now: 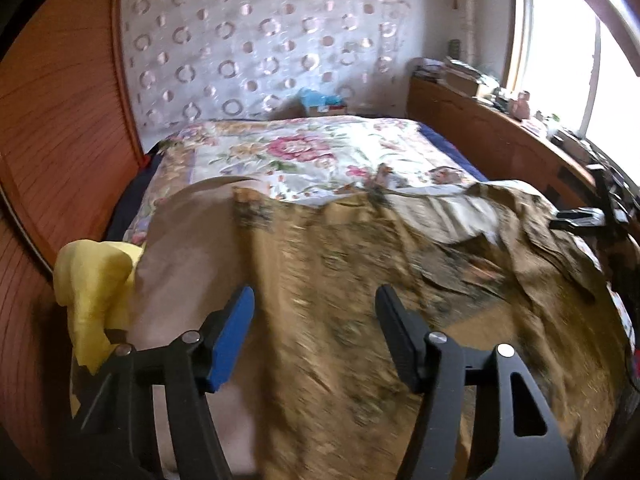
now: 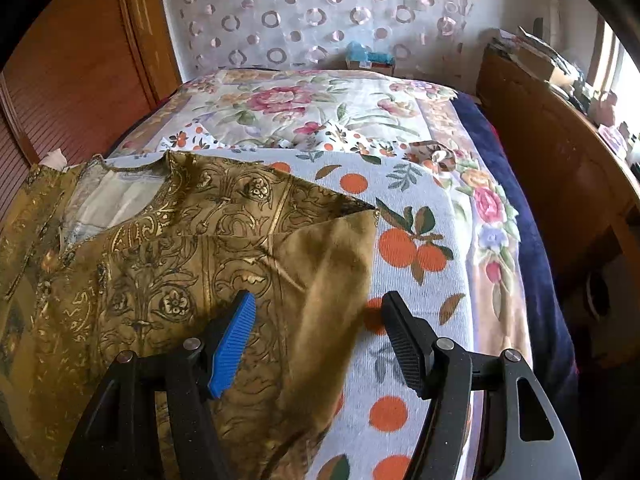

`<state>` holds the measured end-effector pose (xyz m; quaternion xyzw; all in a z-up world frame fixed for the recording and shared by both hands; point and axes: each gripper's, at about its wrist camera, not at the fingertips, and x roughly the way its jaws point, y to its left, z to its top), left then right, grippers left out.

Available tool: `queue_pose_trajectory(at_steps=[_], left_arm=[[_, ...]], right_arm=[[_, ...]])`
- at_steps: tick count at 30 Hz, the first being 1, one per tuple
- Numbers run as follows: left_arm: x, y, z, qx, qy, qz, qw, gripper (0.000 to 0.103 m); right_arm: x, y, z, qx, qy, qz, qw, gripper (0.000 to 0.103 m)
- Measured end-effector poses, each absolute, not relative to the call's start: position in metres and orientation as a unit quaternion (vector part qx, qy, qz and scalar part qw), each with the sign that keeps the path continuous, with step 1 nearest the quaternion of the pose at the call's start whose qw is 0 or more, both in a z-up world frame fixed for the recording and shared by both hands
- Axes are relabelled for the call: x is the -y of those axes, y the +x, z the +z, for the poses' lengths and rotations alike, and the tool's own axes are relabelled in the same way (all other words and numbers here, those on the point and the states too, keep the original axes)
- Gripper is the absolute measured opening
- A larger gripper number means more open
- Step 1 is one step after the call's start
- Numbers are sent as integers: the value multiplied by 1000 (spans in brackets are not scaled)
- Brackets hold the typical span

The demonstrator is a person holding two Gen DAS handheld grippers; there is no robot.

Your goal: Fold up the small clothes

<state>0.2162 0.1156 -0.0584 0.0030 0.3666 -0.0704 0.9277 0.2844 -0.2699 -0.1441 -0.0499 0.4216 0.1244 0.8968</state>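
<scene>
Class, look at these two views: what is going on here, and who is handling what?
A person with a gripper in each hand is folding clothes on a bed with a floral quilt. A gold patterned garment lies spread over a white cloth printed with oranges. The right gripper hangs open above the garment's folded edge, holding nothing. The left gripper is also open over the same gold fabric. A yellow cloth sits at the left.

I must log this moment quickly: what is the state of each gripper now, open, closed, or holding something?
Left gripper: open, holding nothing; the gold patterned garment lies beneath it.
Right gripper: open, holding nothing, above that garment's edge.
</scene>
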Motion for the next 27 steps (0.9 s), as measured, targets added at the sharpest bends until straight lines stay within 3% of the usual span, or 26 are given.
queue_pose_trajectory(at_steps=[8, 11, 13, 21, 25, 27], left_arm=[[-135, 271, -78, -397, -6, -52, 917, 51], [-135, 283, -82, -402, -2, -50, 914, 49], [-134, 289, -84, -405, 0, -50, 913, 49], [-129, 299, -83, -406, 6, -49, 912, 48], [-122, 295, -77, -399, 14, -59, 915, 16], [-115, 292, -76, -401, 18, -68, 913, 9]], right_arm=[[274, 297, -151, -419, -64, 142, 895, 67], [275, 302, -150, -418, -64, 149, 894, 56], [273, 302, -150, -416, -69, 155, 893, 43], [273, 298, -153, -410, -74, 158, 895, 39], [261, 290, -152, -404, -103, 163, 894, 20], [253, 287, -151, -406, -123, 164, 891, 9]])
